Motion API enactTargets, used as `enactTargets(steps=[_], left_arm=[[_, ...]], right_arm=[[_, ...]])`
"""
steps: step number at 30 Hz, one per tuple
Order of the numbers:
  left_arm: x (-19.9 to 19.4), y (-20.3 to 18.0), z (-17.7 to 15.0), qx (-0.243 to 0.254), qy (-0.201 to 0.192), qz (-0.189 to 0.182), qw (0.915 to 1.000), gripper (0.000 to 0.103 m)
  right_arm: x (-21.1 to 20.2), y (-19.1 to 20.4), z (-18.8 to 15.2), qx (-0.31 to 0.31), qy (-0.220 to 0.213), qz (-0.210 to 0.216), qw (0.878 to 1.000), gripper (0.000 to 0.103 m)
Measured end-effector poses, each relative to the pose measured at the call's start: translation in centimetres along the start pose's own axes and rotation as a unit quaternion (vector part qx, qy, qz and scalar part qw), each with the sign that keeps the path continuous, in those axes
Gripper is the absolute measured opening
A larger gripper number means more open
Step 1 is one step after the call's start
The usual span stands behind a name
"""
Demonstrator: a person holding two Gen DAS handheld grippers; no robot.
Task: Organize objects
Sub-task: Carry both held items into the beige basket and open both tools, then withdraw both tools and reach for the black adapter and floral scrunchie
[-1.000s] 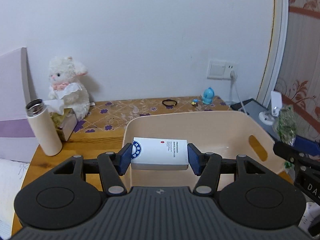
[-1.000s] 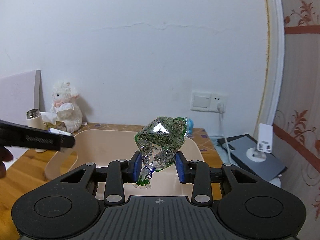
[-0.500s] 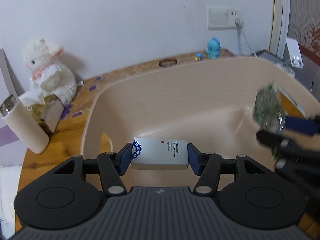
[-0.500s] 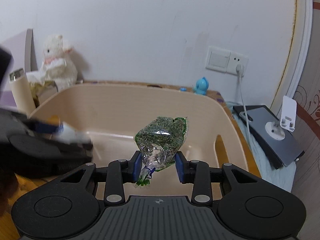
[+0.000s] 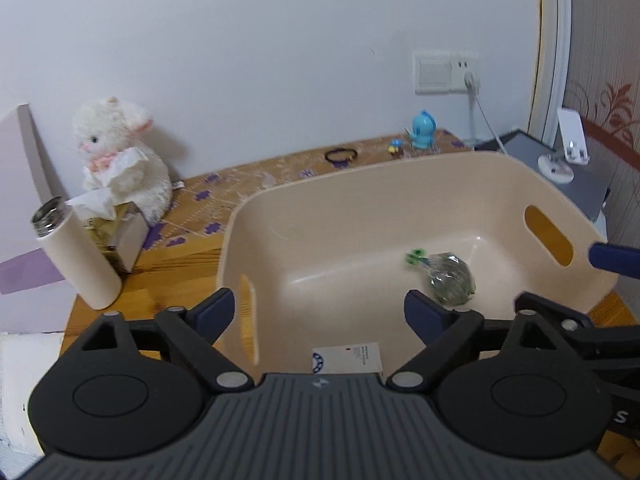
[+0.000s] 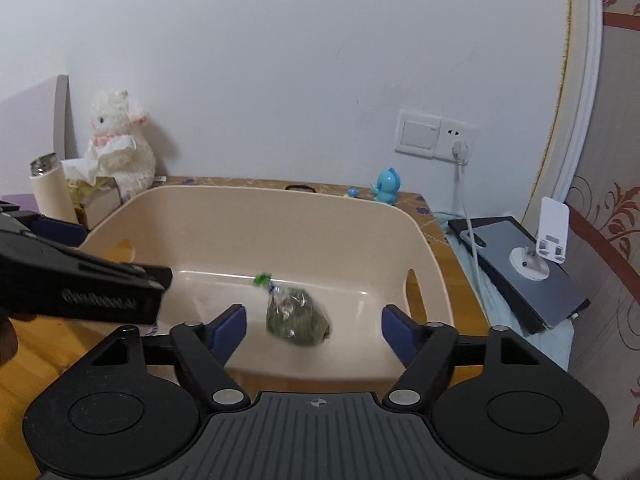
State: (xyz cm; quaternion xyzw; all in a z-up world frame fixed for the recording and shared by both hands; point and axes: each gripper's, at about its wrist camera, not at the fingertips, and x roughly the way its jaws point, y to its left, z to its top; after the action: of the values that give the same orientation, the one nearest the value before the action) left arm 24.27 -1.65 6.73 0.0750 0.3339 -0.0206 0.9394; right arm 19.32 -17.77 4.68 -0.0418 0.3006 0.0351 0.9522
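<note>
A beige plastic tub [image 5: 400, 184] stands on the wooden table; it also shows in the right wrist view [image 6: 280, 196]. A white box with a blue seal [image 5: 347, 358] lies on the tub floor, just below my open, empty left gripper [image 5: 320, 312]. A clear bag of green leaves [image 5: 450, 278] lies on the tub floor to the right; in the right wrist view the bag [image 6: 296, 316] sits just beyond my open, empty right gripper [image 6: 314, 322]. The left gripper's body [image 6: 80, 288] crosses the right wrist view at left.
A cream flask [image 5: 74, 252], a tissue box [image 5: 116, 232] and a white plush lamb [image 5: 124, 160] stand left of the tub. A black hair tie [image 5: 341, 155] and a blue figurine [image 5: 423, 129] lie behind it. A laptop with a white stand [image 6: 532, 256] is at right.
Both grippers opened and drew back up. The white box dropped from the left gripper and the bag of leaves from the right; both now lie on the tub floor.
</note>
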Motion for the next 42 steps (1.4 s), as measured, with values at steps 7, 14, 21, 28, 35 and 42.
enactTargets(steps=[7,14,21,28,35,42], left_arm=[[-3.6,2.0,-2.8,-0.024,-0.009,-0.007,0.9996,0.097],[-6.7,3.7,-6.2,-0.042,-0.013,-0.016,0.9989,0.097],[-7.1,3.8,-9.8,-0.023,0.005,-0.015,0.9996,0.097],[-4.7,3.5,-13.1,-0.012,0.051,-0.019,0.9985,0.097],[-1.7,3.3,-14.6,-0.012,0.082,-0.03,0.9961,0.097],[-0.1,3.2,-15.0,-0.008,0.087,-0.04,0.9954,0.095]], right_arm=[[-3.8,0.3,-2.1,-0.003,-0.006,-0.001,1.0,0.095],[-5.3,1.0,-5.0,-0.018,0.015,-0.01,1.0,0.097],[-4.9,2.3,-8.3,-0.034,0.057,-0.009,0.998,0.097],[-3.8,3.2,-10.7,-0.045,0.095,0.003,0.994,0.098],[-2.4,3.4,-11.5,-0.038,0.116,0.018,0.992,0.098],[-0.6,3.7,-11.8,-0.04,0.127,0.024,0.991,0.098]])
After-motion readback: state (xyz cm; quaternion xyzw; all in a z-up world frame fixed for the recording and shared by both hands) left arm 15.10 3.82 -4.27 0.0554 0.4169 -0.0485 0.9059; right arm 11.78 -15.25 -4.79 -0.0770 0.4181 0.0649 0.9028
